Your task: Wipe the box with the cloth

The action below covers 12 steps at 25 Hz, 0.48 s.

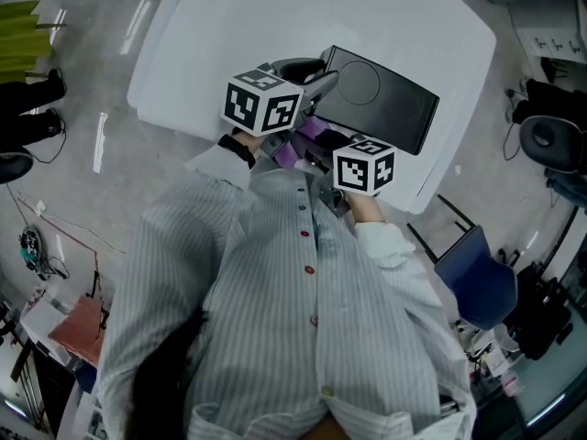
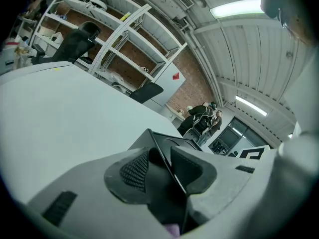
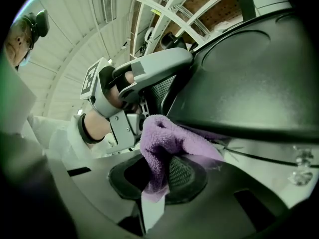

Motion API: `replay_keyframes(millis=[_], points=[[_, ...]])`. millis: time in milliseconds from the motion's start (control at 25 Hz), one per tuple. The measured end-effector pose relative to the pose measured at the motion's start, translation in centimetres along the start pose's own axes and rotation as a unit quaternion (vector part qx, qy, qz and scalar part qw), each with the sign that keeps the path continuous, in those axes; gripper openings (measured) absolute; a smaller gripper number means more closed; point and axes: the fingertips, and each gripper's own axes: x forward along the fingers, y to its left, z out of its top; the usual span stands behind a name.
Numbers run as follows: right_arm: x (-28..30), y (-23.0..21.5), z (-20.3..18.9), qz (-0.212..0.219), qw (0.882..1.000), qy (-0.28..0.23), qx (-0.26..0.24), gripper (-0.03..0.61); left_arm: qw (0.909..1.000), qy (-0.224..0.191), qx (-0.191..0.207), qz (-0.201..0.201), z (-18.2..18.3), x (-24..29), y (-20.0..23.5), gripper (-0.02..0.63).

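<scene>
black flat plastic box [image 1: 381, 99] lies on white table [image 1: 275, 26], its edge btw jaws of left gripper [image 2: 167, 161], which stand apart, not clamping. right gripper [image 3: 159, 176] pinches purple terry cloth [image 3: 164, 138] against box's near side. wiping prob underway; top looks still to do

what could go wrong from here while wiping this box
The edge of the box sits loosely between the wide-set fingers of the left gripper, so wiping pressure may tip or slide it on the table. The right gripper pinches only a fold of the cloth, which might pull free.
</scene>
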Motion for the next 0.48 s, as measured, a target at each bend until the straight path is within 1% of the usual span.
replay_keyframes(millis=[160,280,400,480], points=[[-1.2,1.0,-0.2,0.03,0.999,0.022,-0.022,0.049,1.0,0.002,-0.004,0.007,0.0,-0.2,0.0,0.123],[-4.6,2.0,0.5,0.042,0.998,0.031,-0.042,0.051,0.9993,-0.009,0.01,0.036,0.2,-1.2,0.2,0.122],[-9.2,3.4,3.2,0.046,0.996,0.016,-0.077,0.051,0.9979,-0.024,0.013,0.059,0.2,-2.9,-0.2,0.123],[-12.4,4.4,6.6,0.039,0.992,-0.01,-0.12,0.051,0.9974,-0.033,0.008,0.063,0.0,-3.9,-1.3,0.122]])
